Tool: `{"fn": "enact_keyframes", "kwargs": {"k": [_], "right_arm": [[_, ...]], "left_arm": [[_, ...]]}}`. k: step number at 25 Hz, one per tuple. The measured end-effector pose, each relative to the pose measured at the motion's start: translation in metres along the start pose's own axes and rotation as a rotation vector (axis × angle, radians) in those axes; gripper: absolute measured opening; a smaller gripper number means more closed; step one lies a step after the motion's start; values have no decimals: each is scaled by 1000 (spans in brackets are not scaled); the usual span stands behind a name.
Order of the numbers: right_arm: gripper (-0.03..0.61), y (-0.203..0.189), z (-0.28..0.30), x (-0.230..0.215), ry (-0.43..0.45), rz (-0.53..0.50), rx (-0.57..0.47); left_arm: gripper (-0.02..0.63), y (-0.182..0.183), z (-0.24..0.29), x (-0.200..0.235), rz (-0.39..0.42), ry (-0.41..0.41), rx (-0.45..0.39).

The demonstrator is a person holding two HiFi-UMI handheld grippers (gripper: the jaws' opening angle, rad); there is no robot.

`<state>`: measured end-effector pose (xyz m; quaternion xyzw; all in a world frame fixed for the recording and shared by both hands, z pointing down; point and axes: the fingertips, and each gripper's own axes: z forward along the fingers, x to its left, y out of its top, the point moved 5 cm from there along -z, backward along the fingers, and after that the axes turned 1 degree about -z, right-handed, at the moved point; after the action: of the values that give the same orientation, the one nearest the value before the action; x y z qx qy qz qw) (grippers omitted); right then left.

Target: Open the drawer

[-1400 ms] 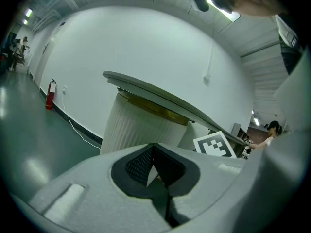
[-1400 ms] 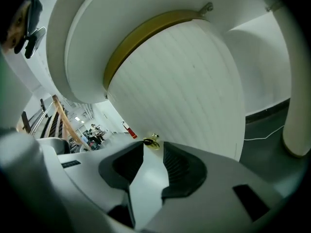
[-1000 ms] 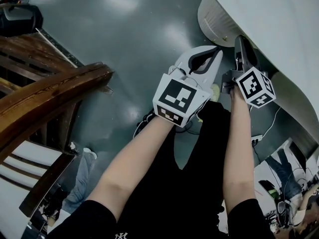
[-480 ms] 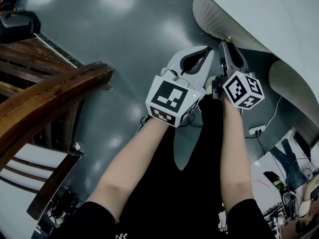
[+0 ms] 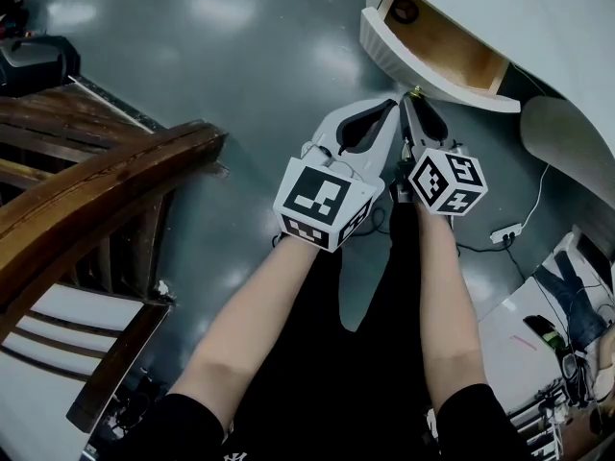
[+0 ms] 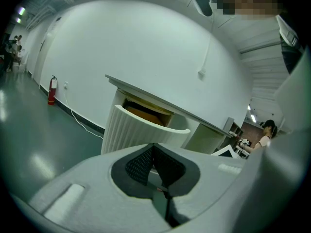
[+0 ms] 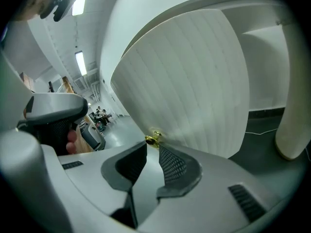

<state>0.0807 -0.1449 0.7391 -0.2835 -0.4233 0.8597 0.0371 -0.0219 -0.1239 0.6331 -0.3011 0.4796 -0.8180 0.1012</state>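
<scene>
The drawer (image 5: 432, 77) stands pulled out of the white cabinet, its curved ribbed front (image 7: 189, 86) facing me and its wooden inside showing from above. A small gold knob (image 7: 153, 140) sits at the lower middle of that front. My right gripper (image 5: 414, 98) has its jaws closed around this knob, seen at the jaw tips in the right gripper view. My left gripper (image 5: 390, 106) hangs just left of it, shut with nothing between its pads, apart from the drawer (image 6: 141, 127).
A dark wooden chair (image 5: 86, 200) fills the left side. The white cabinet top (image 5: 538, 27) runs along the upper right. A power strip with cable (image 5: 504, 230) lies on the grey floor at right. A red fire extinguisher (image 6: 51, 90) stands by the far wall.
The drawer has slid out of the cabinet and its wooden inside now shows. Both grippers have drawn back toward me together, the right one staying on the knob.
</scene>
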Motion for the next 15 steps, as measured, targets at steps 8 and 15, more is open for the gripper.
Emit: {"fn": "enact_keyframes", "kwargs": {"k": [8,15], "right_arm": [[89,-18,-12,14,-13,7,21],[91,-30,-22,22,-28,11,34]], "left_arm": [[9,-4,-23,-6,-14,-13,16],[9,-5,-38,-5,-12,-18,30]]}}
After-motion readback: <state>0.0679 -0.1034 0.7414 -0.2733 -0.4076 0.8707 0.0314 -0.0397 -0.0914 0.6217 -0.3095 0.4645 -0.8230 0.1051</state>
